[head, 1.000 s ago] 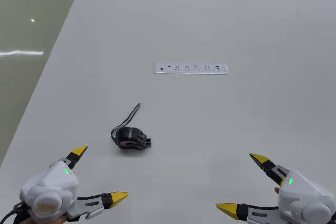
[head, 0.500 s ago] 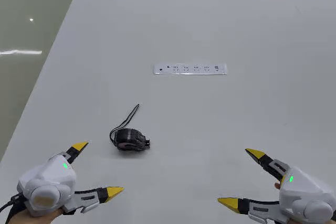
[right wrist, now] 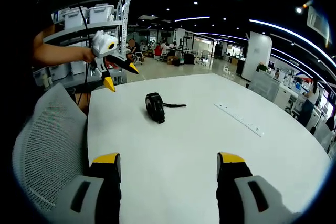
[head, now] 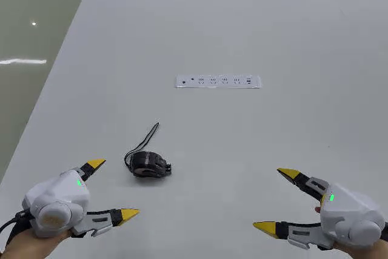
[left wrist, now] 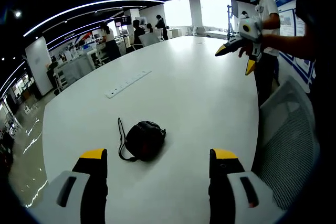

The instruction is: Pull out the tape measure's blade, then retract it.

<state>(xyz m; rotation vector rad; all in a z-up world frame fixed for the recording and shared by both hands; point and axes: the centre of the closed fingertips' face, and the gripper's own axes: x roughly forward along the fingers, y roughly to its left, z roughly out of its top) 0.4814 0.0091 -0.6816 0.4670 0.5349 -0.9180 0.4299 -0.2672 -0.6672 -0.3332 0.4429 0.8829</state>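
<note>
Approach step; my left tool (head: 112, 188) and right tool (head: 276, 200) both released, jaws wide; tape measure (head: 148, 164) lies on bench (head: 254, 137), blade in, near left tool; next move likely: steady case, pinch blade tip.

I see the tape measure (head: 149, 164) on the table (head: 303, 40). My left gripper (head: 113, 188) is near it, jaws spread. My right gripper (head: 276, 200) is well apart from it, also spread. A power strip (head: 218, 81) lies beyond it.

an open-plan office — white table (head: 273, 144), mesh chair (right wrist: 44, 135), shelving (right wrist: 84, 26) with bins (right wrist: 100, 13), ceiling strip lights (left wrist: 89, 7)
</note>
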